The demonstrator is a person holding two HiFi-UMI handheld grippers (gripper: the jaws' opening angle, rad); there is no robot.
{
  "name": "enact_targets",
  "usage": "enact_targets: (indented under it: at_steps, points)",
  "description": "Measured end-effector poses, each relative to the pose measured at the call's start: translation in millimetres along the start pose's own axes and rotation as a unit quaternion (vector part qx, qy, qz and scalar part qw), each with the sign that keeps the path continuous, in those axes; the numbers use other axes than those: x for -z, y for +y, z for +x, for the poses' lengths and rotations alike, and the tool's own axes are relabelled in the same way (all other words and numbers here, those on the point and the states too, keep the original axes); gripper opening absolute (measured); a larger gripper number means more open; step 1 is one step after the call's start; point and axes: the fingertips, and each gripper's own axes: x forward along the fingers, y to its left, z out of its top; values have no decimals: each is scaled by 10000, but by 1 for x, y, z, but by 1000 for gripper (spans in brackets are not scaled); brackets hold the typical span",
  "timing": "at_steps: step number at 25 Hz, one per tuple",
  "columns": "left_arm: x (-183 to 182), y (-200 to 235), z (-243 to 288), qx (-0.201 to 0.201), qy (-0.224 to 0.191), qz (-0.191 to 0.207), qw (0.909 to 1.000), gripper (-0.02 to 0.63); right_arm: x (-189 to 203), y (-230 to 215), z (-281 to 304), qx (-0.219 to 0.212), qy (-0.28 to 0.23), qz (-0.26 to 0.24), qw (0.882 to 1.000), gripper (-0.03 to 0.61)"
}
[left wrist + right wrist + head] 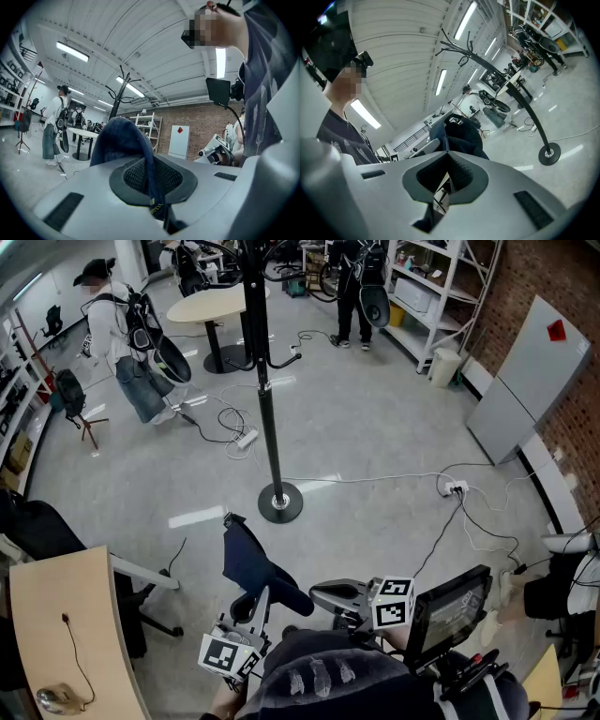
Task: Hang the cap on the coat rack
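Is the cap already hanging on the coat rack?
No: the cap is pinched between the jaws of the left gripper, close to the person and apart from the coat rack.

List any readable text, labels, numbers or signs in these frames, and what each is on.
No text reads in full.
Tag on the cap: yellow-green print, partly hidden, too blurred to read.
White panel: red diamond sign, no lettering legible.
Gripper cubes: square marker patterns only, no letters.

Coat rack (pixel 269 409) top cut off at head view's edge; cap (pixel 117 140) rim hidden inside left gripper (pixel 151 176).
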Motion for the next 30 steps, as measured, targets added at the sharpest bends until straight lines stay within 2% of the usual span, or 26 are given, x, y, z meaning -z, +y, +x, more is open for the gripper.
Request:
enact_targets:
  at_steps: [3, 9, 13, 16, 20, 24, 27, 30]
  points:
    - [3, -7, 3, 62, -21, 305, 9995, 23, 1, -2, -14, 95, -164, 86, 9998, 3]
    - [-9, -34, 35, 291, -43, 412, 9987, 23, -11, -8, -37, 28, -386, 27, 9992, 3]
    - [-17, -64, 56, 259, -40, 506, 9984, 22, -31, -9, -79, -83, -744, 86, 9972, 3]
    - [-21, -68, 61, 233, -68, 582, 9980, 23, -39, -15, -92, -119, -957, 116, 9953, 3]
    - [-18, -67, 61, 50, -88, 513, 9986, 23, -38, -21, -99, -112, -875, 149, 9960, 3]
    - [-30, -73, 90, -67, -261, 390, 9989, 23, -59, -38, -121, -108, -898, 65, 9959, 3]
    - [-43, -72, 110, -181, -359, 499, 9979, 23, -74, -51, -132, -162, -930, 108, 9955, 3]
    - [-50, -69, 110, -502, -317, 647, 9961, 22, -73, -55, -134, -276, -703, 329, 9966, 3]
